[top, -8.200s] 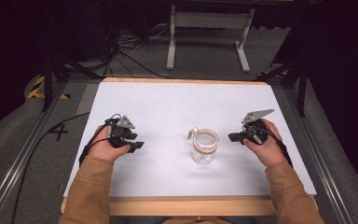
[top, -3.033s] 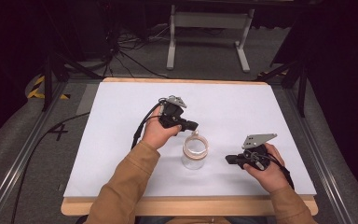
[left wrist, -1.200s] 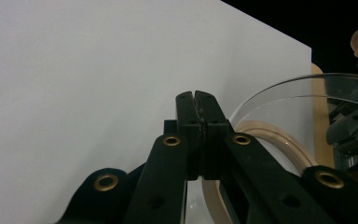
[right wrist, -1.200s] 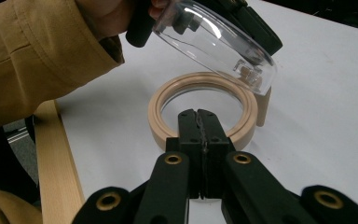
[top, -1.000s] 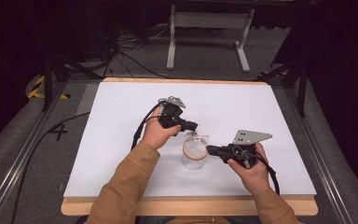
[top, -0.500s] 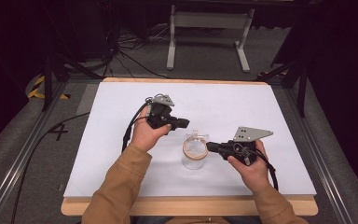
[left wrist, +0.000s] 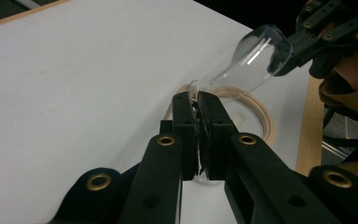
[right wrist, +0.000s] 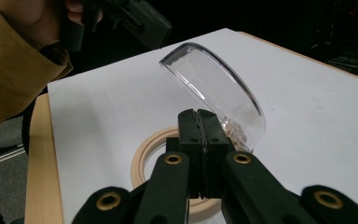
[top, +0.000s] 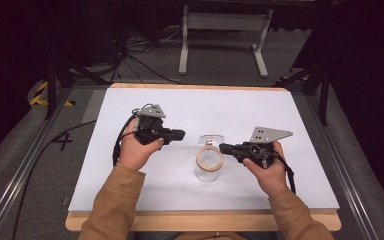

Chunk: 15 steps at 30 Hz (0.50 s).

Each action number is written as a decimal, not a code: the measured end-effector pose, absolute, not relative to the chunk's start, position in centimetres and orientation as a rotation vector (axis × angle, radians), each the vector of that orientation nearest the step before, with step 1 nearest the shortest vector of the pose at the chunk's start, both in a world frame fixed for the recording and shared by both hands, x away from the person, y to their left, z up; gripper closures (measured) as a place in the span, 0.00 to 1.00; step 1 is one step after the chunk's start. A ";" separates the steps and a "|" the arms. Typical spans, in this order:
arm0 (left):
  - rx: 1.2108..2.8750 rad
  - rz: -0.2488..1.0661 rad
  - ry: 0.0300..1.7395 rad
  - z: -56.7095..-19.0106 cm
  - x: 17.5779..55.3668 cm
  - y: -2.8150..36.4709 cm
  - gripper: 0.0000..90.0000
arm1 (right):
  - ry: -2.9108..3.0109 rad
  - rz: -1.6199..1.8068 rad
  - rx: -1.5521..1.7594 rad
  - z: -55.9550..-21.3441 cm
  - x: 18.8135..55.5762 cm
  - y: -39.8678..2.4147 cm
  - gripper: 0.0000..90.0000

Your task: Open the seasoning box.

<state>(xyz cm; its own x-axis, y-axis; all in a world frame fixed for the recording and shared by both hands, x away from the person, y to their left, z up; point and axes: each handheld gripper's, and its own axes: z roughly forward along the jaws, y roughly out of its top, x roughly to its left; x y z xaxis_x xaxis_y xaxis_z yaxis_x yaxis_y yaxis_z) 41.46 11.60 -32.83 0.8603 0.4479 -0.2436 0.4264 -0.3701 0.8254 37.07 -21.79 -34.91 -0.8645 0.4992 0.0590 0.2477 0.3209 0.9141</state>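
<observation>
A clear glass jar (top: 207, 172) with a tan ring rim (top: 200, 161) stands mid-table, its clear hinged lid (top: 211, 138) tilted up at the back. My left gripper (top: 181, 134) is shut, a short way left of the jar, pointing right at it. In the left gripper view its jaws (left wrist: 196, 95) aim at the rim (left wrist: 261, 119) under the raised lid (left wrist: 256, 51). My right gripper (top: 222, 147) is shut, its tip at the rim's right side. The right gripper view shows its jaws (right wrist: 198, 113) against the lid's (right wrist: 214, 88) lower edge, above the ring (right wrist: 144, 158).
The white table top (top: 260, 110) has a wooden front edge (top: 205, 220). Sleeved forearms come in from the bottom. A cable trails from the left gripper off the table's left side. Beyond the table is dark floor with a metal stand (top: 220, 30).
My left gripper has drawn back to the left, away from above the jar. The right gripper has stayed at the jar's right rim, and the lid stands open.
</observation>
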 end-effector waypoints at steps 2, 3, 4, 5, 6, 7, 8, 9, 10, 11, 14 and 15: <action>2.001 0.028 0.650 -32.7 41.1 12.2 0.95 | 2.350 1.574 0.670 -34.8 37.4 -21.7 1.00; 2.001 0.033 0.657 -32.7 40.9 12.5 0.95 | 2.348 1.579 0.668 -34.8 37.5 -21.6 1.00; 1.999 0.032 0.663 -32.7 40.7 12.8 0.94 | 2.347 1.580 0.666 -34.8 37.6 -21.6 1.00; 1.996 0.031 0.670 -32.7 40.5 13.1 0.94 | 2.345 1.585 0.666 -34.7 37.7 -21.6 1.00; 1.994 0.034 0.673 -32.7 40.4 13.3 0.94 | 2.338 1.589 0.663 -34.7 37.9 -21.5 1.00; 1.993 0.027 0.681 -32.8 40.2 13.7 0.94 | 2.336 1.592 0.667 -34.7 38.1 -21.5 1.00; 1.993 0.027 0.681 -32.8 40.2 13.7 0.94 | 2.336 1.592 0.667 -34.7 38.1 -21.5 1.00; 1.991 0.034 0.689 -32.8 40.1 14.0 0.94 | 2.329 1.595 0.672 -34.7 38.3 -21.6 1.00; 1.987 0.034 0.695 -32.8 40.0 14.2 0.94 | 2.320 1.596 0.678 -34.8 38.5 -21.6 1.00; 1.985 0.030 0.698 -32.8 39.9 14.5 0.94 | 2.314 1.597 0.681 -34.8 38.6 -21.7 1.00; 1.977 0.030 0.706 -32.8 39.7 14.8 0.93 | 2.289 1.591 0.700 -34.9 39.2 -21.9 1.00; 1.975 0.032 0.712 -32.8 39.7 14.9 0.93 | 2.283 1.585 0.704 -34.9 39.3 -22.0 1.00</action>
